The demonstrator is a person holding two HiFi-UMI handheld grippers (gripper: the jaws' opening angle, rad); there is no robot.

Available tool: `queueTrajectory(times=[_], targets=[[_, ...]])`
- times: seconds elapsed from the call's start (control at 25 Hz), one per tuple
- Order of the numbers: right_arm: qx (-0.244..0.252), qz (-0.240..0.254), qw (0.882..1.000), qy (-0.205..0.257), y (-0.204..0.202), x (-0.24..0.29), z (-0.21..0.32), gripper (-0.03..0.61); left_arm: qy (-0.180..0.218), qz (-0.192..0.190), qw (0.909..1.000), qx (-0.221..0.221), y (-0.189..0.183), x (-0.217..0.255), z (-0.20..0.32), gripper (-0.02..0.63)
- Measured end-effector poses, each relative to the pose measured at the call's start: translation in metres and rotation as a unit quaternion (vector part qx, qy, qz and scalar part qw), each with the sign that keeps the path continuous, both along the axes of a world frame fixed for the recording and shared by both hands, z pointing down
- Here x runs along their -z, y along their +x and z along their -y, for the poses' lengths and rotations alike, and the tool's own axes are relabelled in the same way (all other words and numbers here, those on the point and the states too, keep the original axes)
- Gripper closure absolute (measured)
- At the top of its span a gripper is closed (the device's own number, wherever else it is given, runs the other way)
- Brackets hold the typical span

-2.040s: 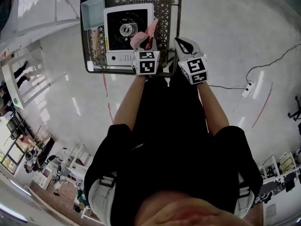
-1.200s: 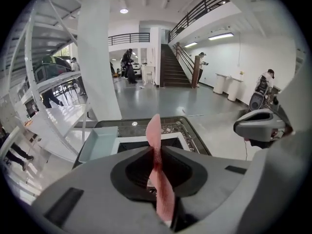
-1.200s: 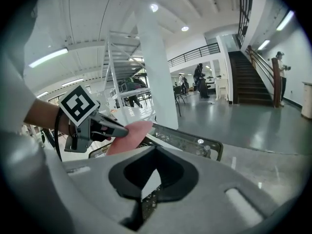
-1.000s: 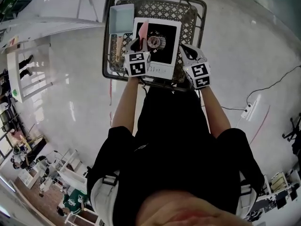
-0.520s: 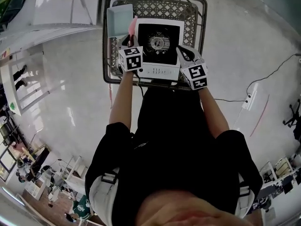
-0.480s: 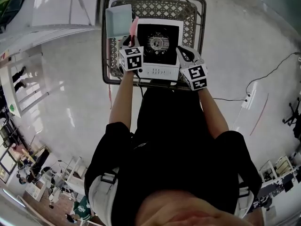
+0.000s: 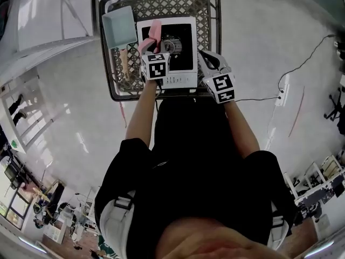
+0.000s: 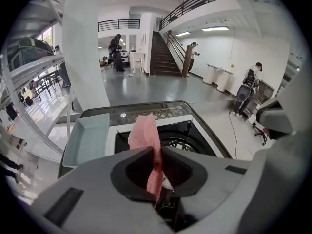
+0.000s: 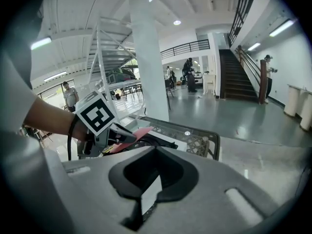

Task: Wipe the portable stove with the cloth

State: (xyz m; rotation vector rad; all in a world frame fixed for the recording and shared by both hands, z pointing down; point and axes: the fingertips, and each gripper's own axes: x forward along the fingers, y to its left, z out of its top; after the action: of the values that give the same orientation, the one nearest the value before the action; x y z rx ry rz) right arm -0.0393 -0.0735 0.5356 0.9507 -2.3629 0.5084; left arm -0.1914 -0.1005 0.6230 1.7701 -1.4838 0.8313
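Observation:
The white portable stove (image 7: 178, 80) with a black top sits in a wire basket (image 7: 211, 15). My left gripper (image 7: 152, 48) is shut on a pink cloth (image 7: 151, 36), which stands up over the left part of the stove's top beside the burner. In the left gripper view the cloth (image 8: 145, 135) runs down between the closed jaws of the left gripper (image 8: 156, 152), with the stove (image 8: 195, 133) just beyond. My right gripper (image 7: 204, 55) is at the stove's right front edge. Its jaws are closed, and a white strip of the stove (image 9: 150, 194) shows between them.
A pale blue tray (image 7: 119, 30) lies in the basket left of the stove, with a peach-coloured handle (image 7: 125, 58) below it. A power strip (image 7: 281, 90) and cables lie on the shiny floor to the right. People stand far off in the hall.
My left gripper has carried the cloth from the stove's left edge onto its top, toward the burner. The right gripper has stayed at the stove's right edge. The head view has shifted.

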Motion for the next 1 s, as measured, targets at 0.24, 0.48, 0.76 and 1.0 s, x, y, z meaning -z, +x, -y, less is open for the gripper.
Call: queueTrajectory(times=[0.24,0.48,0.76,1.0], targets=[[0.005,0.003,1.000,-0.001,0.010,0.002,-0.008,0.575,-0.001,-0.008,0.9999,-0.013,0.028,-0.001,0.000,0.566],[0.005,0.009,1.000,-0.004,0.021,-0.001,-0.013,0.575,0.000,-0.014,0.9997,-0.022,0.053,0.001,-0.001,0.567],[0.005,0.012,1.000,-0.003,0.040,0.001,-0.017,0.575,0.002,-0.016,0.9991,-0.039,0.086,0.003,-0.002,0.566],[-0.009,0.014,1.000,-0.003,0.062,0.000,-0.017,0.575,-0.001,-0.020,0.9981,-0.058,0.116,0.004,-0.003,0.567]])
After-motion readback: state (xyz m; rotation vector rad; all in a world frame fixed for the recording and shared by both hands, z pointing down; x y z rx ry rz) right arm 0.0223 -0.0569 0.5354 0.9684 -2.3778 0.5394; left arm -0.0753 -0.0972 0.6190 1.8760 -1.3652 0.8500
